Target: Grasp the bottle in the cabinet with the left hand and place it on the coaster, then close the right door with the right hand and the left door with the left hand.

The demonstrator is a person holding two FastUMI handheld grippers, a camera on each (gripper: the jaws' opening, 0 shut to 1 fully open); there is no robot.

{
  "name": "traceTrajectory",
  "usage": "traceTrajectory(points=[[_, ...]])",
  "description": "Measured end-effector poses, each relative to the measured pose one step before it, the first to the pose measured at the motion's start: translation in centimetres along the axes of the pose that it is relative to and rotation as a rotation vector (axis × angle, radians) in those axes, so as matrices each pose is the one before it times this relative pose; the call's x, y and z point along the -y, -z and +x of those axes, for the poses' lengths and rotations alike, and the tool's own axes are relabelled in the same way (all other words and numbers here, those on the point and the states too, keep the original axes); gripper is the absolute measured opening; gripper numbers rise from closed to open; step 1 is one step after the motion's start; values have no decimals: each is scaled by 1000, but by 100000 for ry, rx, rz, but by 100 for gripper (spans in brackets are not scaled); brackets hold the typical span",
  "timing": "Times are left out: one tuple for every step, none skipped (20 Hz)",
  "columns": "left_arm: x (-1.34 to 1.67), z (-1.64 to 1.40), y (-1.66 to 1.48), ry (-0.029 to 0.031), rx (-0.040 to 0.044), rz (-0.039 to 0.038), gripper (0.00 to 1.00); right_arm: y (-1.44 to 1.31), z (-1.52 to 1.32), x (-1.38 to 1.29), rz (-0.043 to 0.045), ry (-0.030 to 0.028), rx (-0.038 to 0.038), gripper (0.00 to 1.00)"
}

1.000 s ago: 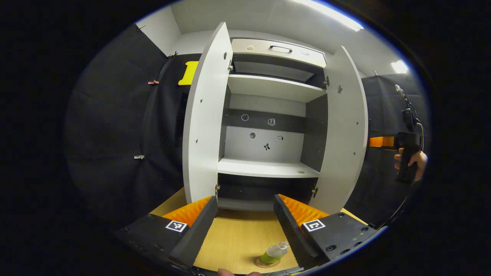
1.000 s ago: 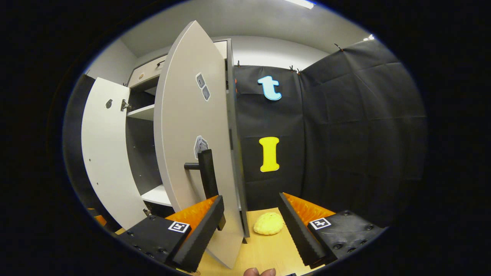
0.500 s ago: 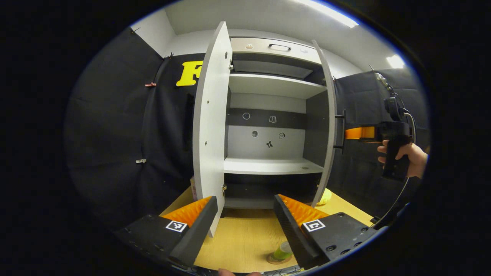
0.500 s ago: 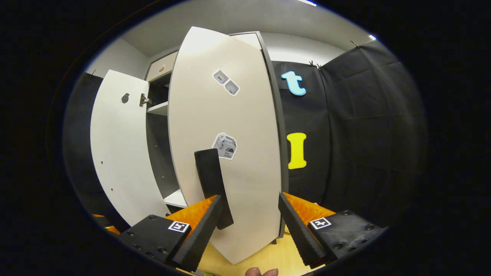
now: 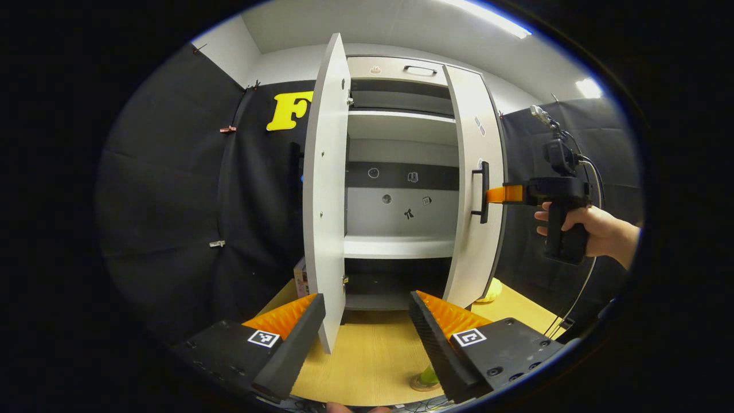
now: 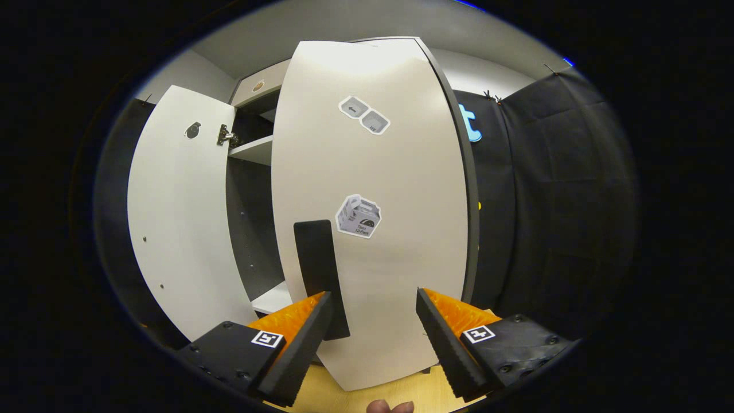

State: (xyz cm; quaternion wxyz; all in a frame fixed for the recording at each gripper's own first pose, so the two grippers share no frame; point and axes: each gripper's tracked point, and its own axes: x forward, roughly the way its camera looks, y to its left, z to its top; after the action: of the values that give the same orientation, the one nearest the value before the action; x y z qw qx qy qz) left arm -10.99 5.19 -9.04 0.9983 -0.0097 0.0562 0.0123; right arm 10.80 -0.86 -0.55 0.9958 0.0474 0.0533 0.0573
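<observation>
Bottle on coaster; right door nearly closed, left door open.

Bottle (image 5: 429, 376) stands on the coaster (image 5: 423, 386) on the counter (image 5: 367, 361), at 5 o'clock in the left gripper view, partly hidden by a finger. Right door (image 6: 373, 218) nearly shut; right gripper (image 6: 371, 338), fingers apart, faces its front, left finger by the handle (image 6: 318, 275). Left door (image 5: 325, 195) stands open at 12 o'clock above the left gripper (image 5: 367, 338), fingers apart, empty.

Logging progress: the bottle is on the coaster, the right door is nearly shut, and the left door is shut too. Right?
Not quite: the left door stands wide open, edge-on in the left gripper view. The rest holds: the bottle sits on the coaster, and the right door is nearly shut, with the right gripper at its handle.
</observation>
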Motion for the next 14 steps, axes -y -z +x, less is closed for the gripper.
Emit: traceTrajectory(points=[[-260, 31, -32, -353, 19, 408, 94, 94, 472, -278, -522, 238, -10, 98], [-236, 108, -51, -258, 164, 264, 94, 19, 445, -257, -677, 503, 186, 98], [-166, 75, -114, -272, 202, 142, 94, 18, 376, -192, -1057, 528, 265, 97], [-177, 39, 137, -63, -48, -23, 94, -30, 390, -205, -1067, 550, 381, 98], [-69, 179, 6, 22, -374, -123, 94, -87, 435, -206, -908, 504, 299, 98], [-212, 164, 127, 15, -159, -232, 94, -3, 418, -170, -590, 442, -28, 98], [-98, 161, 36, 126, -128, -311, 94, 6, 416, -112, -291, 319, 80, 98], [-276, 360, -124, 20, 8, -249, 94, 101, 84, 32, -156, 203, -229, 98], [-215, 218, -82, 121, 180, -254, 94, 31, 163, -64, 137, 173, 6, 98], [-209, 226, 76, 73, 29, -289, 94, 65, 259, -112, 63, 103, -151, 98], [-220, 166, -5, 61, -270, -210, 94, -45, 464, -128, 107, 230, 108, 98], [-328, 198, 184, -29, -226, -112, 94, 60, 436, -146, 62, 75, 190, 98], [-239, 103, 31, -40, -192, 38, 94, 43, 455, -118, -202, 230, 56, 98], [-298, 244, -33, -65, -171, 59, 94, -30, 309, -69, -452, 350, 212, 97]])
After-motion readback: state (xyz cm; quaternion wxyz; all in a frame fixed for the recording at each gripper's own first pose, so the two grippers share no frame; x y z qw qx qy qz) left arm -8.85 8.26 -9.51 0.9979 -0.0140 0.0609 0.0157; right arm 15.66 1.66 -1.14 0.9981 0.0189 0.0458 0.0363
